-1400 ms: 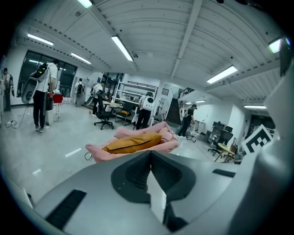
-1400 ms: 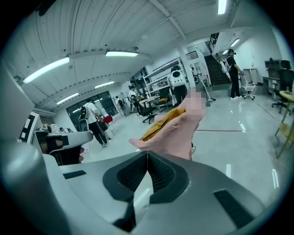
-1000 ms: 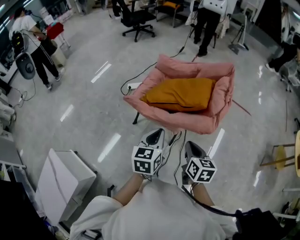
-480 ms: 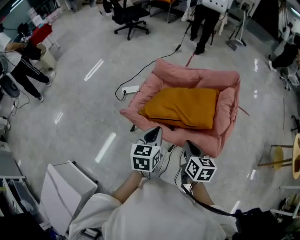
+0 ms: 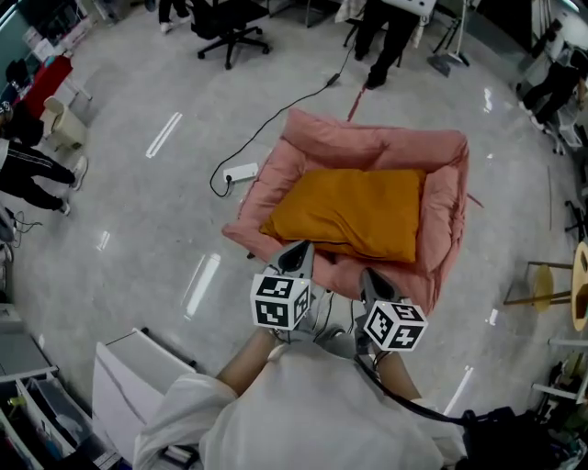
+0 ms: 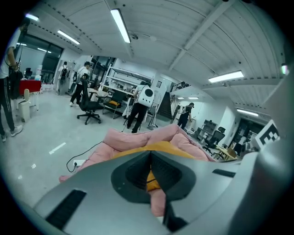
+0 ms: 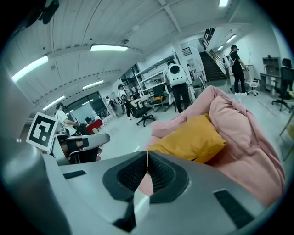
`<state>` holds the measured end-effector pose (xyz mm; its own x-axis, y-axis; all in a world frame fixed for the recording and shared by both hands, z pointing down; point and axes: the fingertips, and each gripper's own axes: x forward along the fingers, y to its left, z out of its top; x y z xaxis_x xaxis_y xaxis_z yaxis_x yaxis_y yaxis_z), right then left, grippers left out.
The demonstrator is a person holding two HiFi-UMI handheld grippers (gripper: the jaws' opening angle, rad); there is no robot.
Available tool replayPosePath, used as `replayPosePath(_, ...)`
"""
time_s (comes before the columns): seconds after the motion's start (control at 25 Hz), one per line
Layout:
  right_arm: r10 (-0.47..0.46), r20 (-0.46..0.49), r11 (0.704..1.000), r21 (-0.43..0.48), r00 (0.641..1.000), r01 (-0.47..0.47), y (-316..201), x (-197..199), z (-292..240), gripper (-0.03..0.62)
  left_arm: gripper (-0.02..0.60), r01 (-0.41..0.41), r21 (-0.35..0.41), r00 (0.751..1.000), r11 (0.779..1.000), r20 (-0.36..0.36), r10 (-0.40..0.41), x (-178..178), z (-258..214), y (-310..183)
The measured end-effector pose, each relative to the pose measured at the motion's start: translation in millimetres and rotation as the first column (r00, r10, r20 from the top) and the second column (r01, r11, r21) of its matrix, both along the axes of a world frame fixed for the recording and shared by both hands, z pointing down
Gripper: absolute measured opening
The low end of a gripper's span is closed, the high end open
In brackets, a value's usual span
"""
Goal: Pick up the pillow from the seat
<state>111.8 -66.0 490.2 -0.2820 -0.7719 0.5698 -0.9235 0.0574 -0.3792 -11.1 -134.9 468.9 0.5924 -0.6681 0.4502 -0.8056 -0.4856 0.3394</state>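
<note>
Orange pillow (image 5: 354, 211) lies flat in the pink seat (image 5: 445, 229), frame center, untouched; your left gripper (image 5: 296, 257) and right gripper (image 5: 374, 281) hover just below its near edge, jaws pressed together, empty. Go in closed and you'll likely shove the pillow or pinch the seat's padded rim instead. Grey floor (image 5: 129, 229), power strip (image 5: 241, 172) left of seat, office chair (image 5: 223, 16) at top.
</note>
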Motion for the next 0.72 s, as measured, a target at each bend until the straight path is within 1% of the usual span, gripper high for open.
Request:
replayPosePath(0.12,0.005,0.013,1.000,-0.012,1.000,-0.005,-12,10,9,0.029,0.009,-0.005,-0.017,1.000,1.000,0.005,0.005,11,11,-11)
replayPosePath(0.28,-0.021,0.022,1.000,-0.006,1.000,0.021,-31,19,10,0.029,0.009,0.008,-0.025,1.000,1.000,0.017,-0.008,20,16,-21)
replayPosePath(0.56,-0.124,0.029,0.992,0.026,0.992,0.123,-69,38,6,0.029,0.009,0.096,-0.030,0.995,0.995,0.035,-0.095,37,20,-38)
replayPosePath(0.72,-0.164,0.032,0.985,0.059,0.986,0.162,-92,58,-5,0.029,0.009,0.128,-0.017,0.991,0.992,0.041,-0.128,57,16,-51)
